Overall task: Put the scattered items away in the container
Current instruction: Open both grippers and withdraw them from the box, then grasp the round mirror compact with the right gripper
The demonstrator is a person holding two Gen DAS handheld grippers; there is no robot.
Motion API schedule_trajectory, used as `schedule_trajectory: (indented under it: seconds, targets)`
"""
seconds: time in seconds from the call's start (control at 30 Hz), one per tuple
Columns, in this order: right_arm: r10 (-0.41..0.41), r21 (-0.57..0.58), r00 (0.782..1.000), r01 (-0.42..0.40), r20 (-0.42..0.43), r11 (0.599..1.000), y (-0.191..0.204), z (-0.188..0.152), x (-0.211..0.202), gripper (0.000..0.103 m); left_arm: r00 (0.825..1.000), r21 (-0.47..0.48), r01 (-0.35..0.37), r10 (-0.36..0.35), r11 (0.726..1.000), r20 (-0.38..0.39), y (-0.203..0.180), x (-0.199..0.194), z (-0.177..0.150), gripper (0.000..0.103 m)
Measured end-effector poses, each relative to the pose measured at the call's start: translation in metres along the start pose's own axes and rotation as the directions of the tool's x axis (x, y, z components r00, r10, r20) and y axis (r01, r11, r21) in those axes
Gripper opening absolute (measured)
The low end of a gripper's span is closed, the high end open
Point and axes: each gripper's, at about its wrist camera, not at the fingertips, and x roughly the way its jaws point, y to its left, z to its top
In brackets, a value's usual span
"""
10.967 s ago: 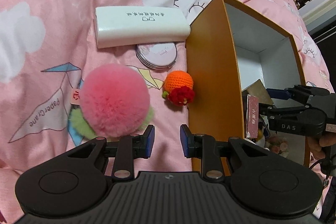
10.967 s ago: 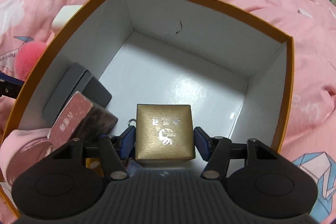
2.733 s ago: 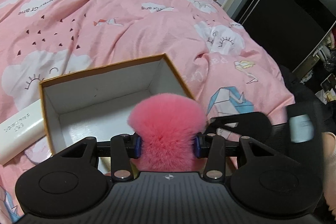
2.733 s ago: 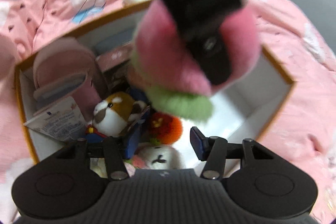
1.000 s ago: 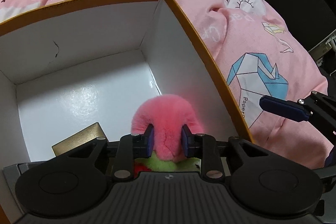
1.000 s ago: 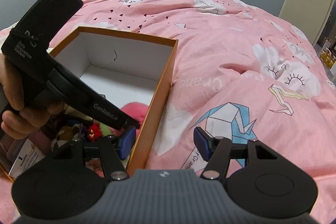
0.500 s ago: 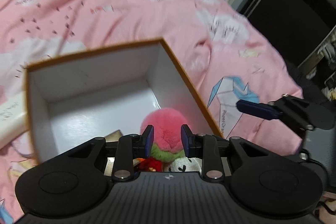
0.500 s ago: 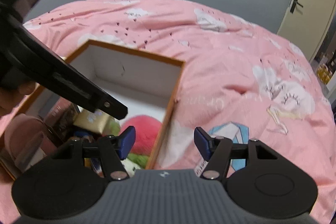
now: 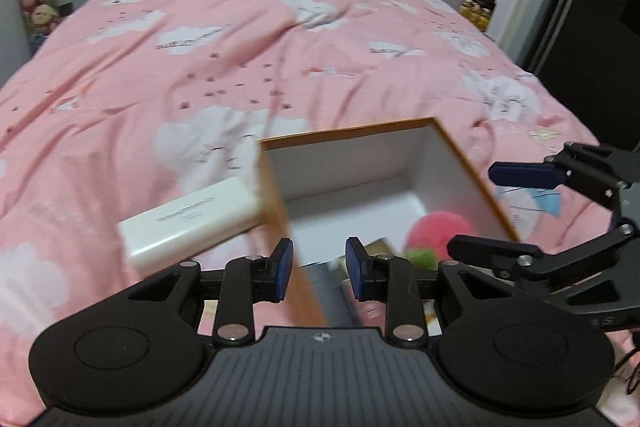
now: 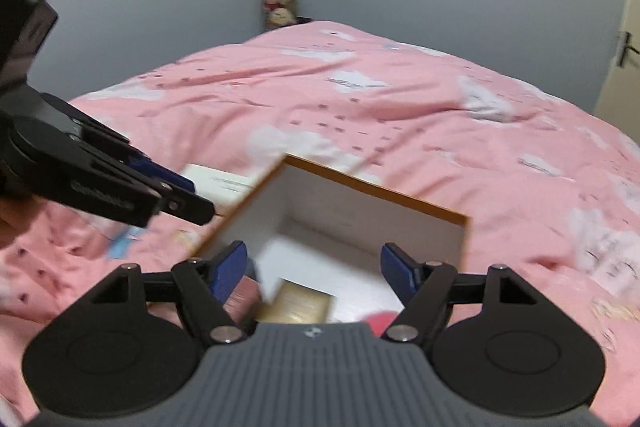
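— Where are your grippers now, and what do they hold?

— My left gripper (image 9: 319,269) holds nothing. Its blue pads stand a little apart, and between them I see only the near left wall of the box (image 9: 466,163). My right gripper (image 10: 313,265) is also empty. Its jaws are opening wide, and nothing is between them; I look through the gap into the box.

— And the things to tidy?

— The pink pompom (image 9: 438,227) lies inside the box, at the near right side, with some green fluff just under it. The gold box (image 10: 296,303) lies on the white floor of the box too, near me. The white case (image 9: 192,219) is outside, on the pink duvet (image 9: 200,75), just beside the left wall of the box; I cannot tell if it touches.

— Is the picture sharp?

— No, it is blurred, so the small things near the bottom of the box I cannot name.
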Motion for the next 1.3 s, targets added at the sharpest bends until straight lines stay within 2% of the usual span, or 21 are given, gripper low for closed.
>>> schedule_trajectory:
  seconds: [0.2,0.33,0.43,0.53,0.67,0.83,0.97,1.07,1.3]
  targets:
    - [0.073,-0.136,0.997,-0.075,-0.019,0.988,0.046,0.021,0.019,0.076,0.995,-0.042,-0.097,0.097,0.994,-0.009,0.030,-0.007,-0.015,0.033]
    - [0.083,-0.265,0.995,-0.096,-0.062,0.960,0.076,0.028,0.040,0.074,0.986,-0.052,-0.162,0.161,0.985,-0.033,0.047,-0.005,-0.029,0.033]
    - [0.081,-0.376,0.994,-0.102,-0.073,0.921,0.094,0.031,0.053,0.073,0.976,-0.046,-0.211,0.209,0.976,-0.054,0.058,-0.004,-0.038,0.033]
    - [0.070,-0.475,0.994,-0.101,-0.082,0.874,0.109,0.033,0.069,0.073,0.974,-0.046,-0.220,0.217,0.974,-0.067,0.068,-0.007,-0.045,0.034]
    - [0.051,-0.624,0.990,-0.125,-0.134,0.771,0.131,0.032,0.097,0.075,0.969,-0.062,-0.241,0.235,0.969,-0.081,0.080,-0.008,-0.053,0.034]
    - [0.030,-0.695,0.963,-0.215,-0.268,0.686,0.148,0.030,0.136,0.072,0.953,-0.108,-0.291,0.278,0.951,-0.124,0.099,-0.001,-0.060,0.034]
    - [-0.013,-0.747,0.942,-0.257,-0.335,0.613,0.158,0.023,0.164,0.059,0.944,-0.095,-0.313,0.298,0.945,-0.145,0.107,0.003,-0.063,0.034]
    - [-0.033,-0.767,0.926,-0.290,-0.376,0.573,0.161,0.022,0.179,0.057,0.943,-0.102,-0.305,0.285,0.947,-0.175,0.114,0.009,-0.064,0.034]
    - [-0.098,-0.755,0.873,-0.351,-0.478,0.554,0.159,0.022,0.213,0.057,0.943,-0.148,-0.294,0.262,0.944,-0.206,0.127,0.020,-0.064,0.034]
